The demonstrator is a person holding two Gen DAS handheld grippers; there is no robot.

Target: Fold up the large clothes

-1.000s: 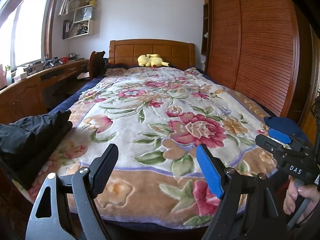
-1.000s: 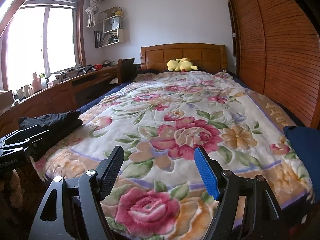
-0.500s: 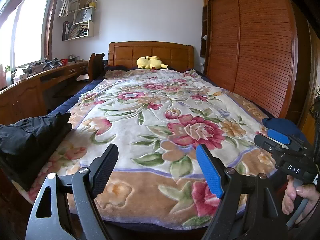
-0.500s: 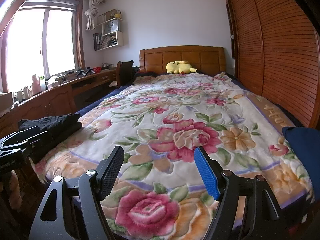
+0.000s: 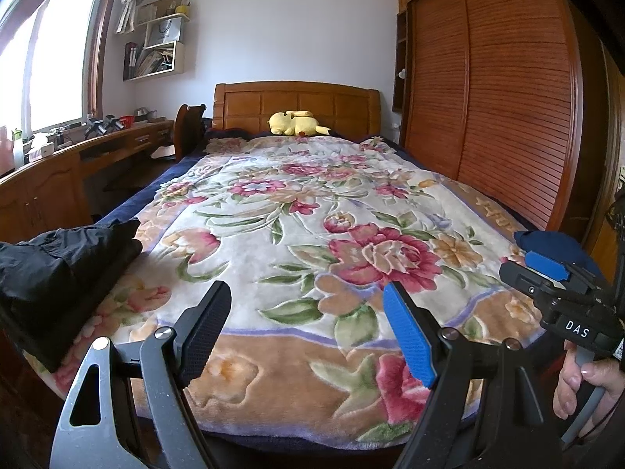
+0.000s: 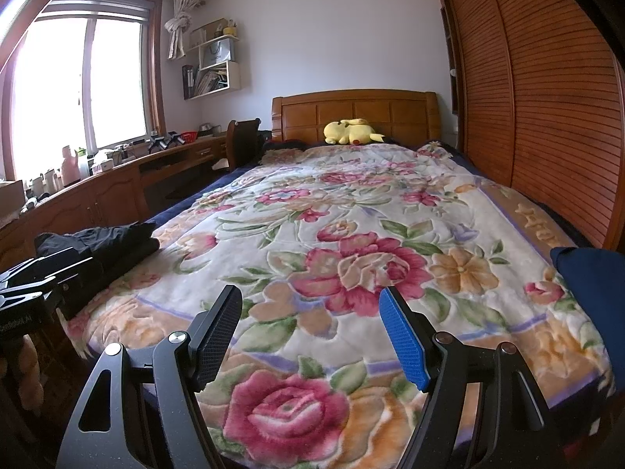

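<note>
A folded black garment (image 5: 58, 262) lies at the bed's near left corner; it also shows in the right wrist view (image 6: 105, 242). A dark blue garment (image 6: 593, 285) lies at the near right edge, and in the left wrist view (image 5: 554, 242) it sits behind the other gripper. My left gripper (image 5: 308, 324) is open and empty above the foot of the floral blanket (image 5: 312, 215). My right gripper (image 6: 312, 328) is open and empty, also above the blanket's (image 6: 351, 215) foot, and is seen from the side in the left wrist view (image 5: 547, 273).
A yellow plush toy (image 5: 297, 123) lies by the wooden headboard (image 5: 297, 105). A wooden desk (image 5: 78, 164) with clutter runs along the left under the window. A slatted wardrobe (image 5: 488, 97) stands along the right. A chair (image 6: 242, 144) stands by the desk.
Both views have tilted up a little, so the bed sits slightly lower in frame. Both grippers stay open; the garments have not moved.
</note>
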